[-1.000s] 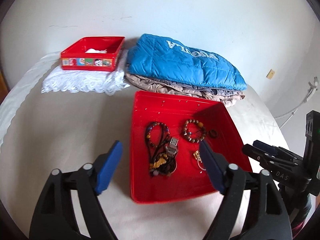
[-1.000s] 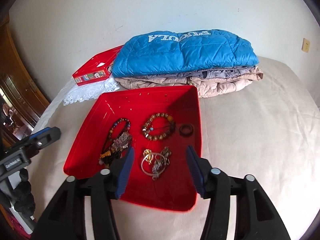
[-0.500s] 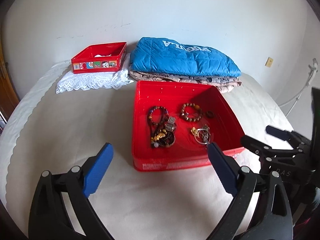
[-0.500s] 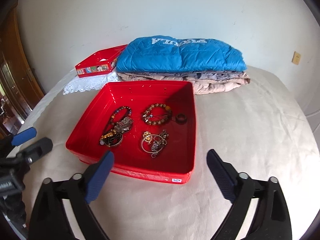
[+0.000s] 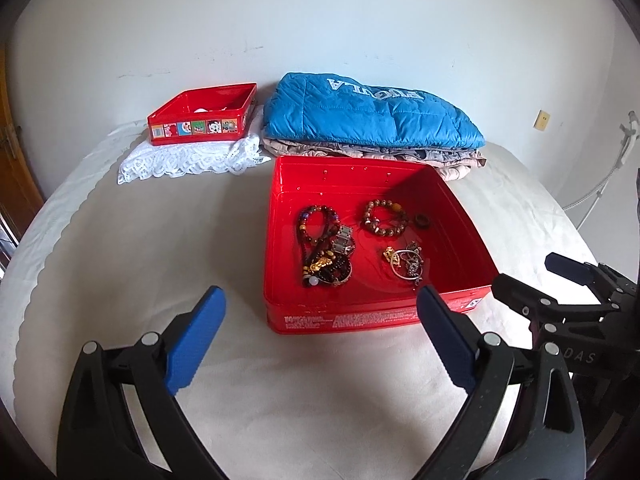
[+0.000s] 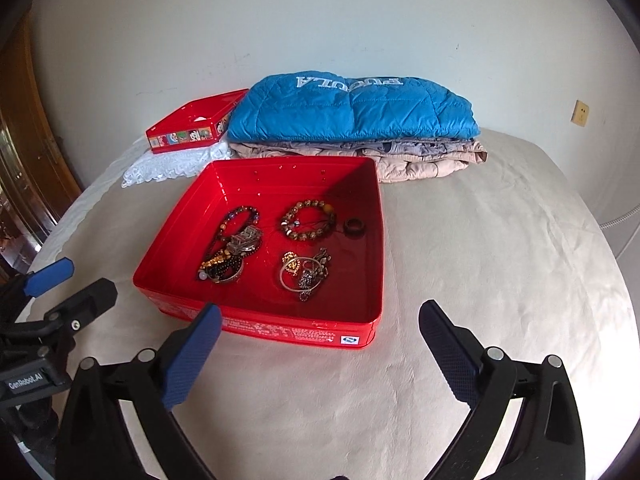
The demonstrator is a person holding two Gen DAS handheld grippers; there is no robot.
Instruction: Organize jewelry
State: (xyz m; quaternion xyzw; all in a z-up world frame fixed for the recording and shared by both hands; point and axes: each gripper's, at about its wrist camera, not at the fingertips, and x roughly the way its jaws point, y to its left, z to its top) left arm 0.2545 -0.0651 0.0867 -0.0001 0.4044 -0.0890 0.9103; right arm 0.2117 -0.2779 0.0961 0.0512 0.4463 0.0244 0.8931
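Observation:
A red tin tray [image 5: 376,316] [image 6: 256,326] lies on the beige bed. Inside it are a brown beaded bracelet [image 5: 384,218] [image 6: 308,220], a dark ring [image 5: 422,222] [image 6: 355,227], a tangled pile of dark bead strands [image 5: 324,248] [image 6: 230,252] and a silver bangle with charms [image 5: 406,264] [image 6: 304,272]. My left gripper [image 5: 320,294] hovers just in front of the tray's near wall, open and empty. My right gripper [image 6: 320,308] stands the same way at the tray's near right corner, open with nothing between its fingers.
A smaller red tin with cartoon stickers [image 5: 200,120] sits on a white lace cloth [image 5: 188,158] at the back left. A folded blue jacket [image 5: 368,114] on beige bedding [image 5: 452,158] lies behind the tray. A wooden door [image 6: 24,140] is at the left.
Both grippers have drawn back from above the tray to in front of its near wall. Both jaws have spread wider, the right one by much more.

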